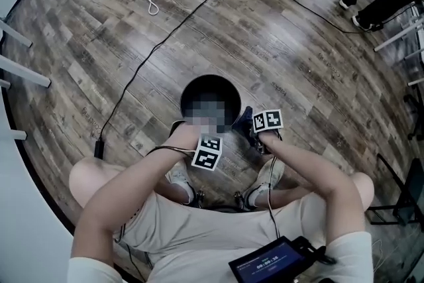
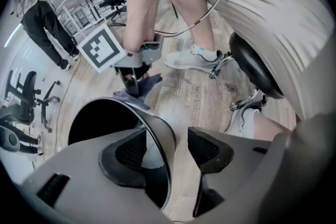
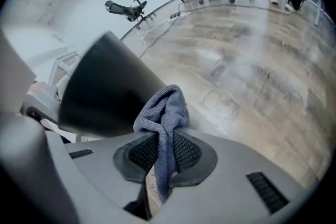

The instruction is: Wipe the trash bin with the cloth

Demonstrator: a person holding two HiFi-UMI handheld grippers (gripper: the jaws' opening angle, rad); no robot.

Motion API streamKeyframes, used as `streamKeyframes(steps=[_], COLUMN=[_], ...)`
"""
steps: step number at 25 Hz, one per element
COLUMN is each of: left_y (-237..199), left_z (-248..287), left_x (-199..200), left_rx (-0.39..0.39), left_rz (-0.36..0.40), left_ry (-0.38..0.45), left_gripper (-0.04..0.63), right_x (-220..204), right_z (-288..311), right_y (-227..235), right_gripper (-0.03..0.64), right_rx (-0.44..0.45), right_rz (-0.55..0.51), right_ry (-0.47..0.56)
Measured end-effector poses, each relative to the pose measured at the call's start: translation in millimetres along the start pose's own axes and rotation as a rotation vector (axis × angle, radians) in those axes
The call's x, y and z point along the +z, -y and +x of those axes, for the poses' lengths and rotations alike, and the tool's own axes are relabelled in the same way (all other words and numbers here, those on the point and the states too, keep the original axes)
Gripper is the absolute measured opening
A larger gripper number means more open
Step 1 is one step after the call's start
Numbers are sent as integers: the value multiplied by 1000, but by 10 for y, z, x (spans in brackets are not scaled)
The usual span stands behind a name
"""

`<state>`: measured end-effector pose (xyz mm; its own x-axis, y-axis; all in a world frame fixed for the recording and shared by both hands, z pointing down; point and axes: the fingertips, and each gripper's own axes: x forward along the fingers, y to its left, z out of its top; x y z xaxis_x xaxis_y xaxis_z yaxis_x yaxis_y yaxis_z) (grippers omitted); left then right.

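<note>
Left claw [image 2: 169, 150] is wide open right now. It's pointing almost straight down and straddling the rim of the black trash bin [image 2: 157, 131]. In the left gripper view the thin edge runs up between the two pads, way closer to the left-hand one, and there's bare wood-look floor [image 2: 186, 107] showing across the gap to the other pad. It isn't clamping anything. Can't tell if the rim actually brushes that near pad, though.

Right claw [image 3: 165, 153] is the one holding something. It's clenched on the blue-grey cloth [image 3: 165, 107], with the fabric pinched tight between the ribbed pads. One bunched loop sticks out past the tips and a tail hangs down behind them. That bundle is right up beside the bin's dark outer wall, on the side nearest me, low and close to the floor. Whether it's actually touching the wall I honestly can't say.

From the head view, the bin stands upright on the floor just in front of my feet, one claw on each side of its near edge.
</note>
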<state>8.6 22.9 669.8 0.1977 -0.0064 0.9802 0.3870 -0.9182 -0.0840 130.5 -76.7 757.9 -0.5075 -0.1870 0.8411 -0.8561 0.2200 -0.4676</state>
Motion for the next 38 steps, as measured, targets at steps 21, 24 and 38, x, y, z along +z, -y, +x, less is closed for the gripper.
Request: streamKeyframes(steps=[21,24,38], left_y=[-820,-760,-1214], left_z=[-3410,-3347,-2711], left_x=[-902,-948,-542], left_rx=[949,946,784], left_rz=[-759,-831,-913], left_ry=[488,572,737], left_gripper=[165,147,147], right_x=[1607,1585,1619], right_z=[-3536,-3683,-3064], right_y=[-2005,-2186,-1985], right_gripper=[54,54,54], right_rx=[72,65,63], right_rz=[-541,-655,-623], right_ry=[964,1048,938])
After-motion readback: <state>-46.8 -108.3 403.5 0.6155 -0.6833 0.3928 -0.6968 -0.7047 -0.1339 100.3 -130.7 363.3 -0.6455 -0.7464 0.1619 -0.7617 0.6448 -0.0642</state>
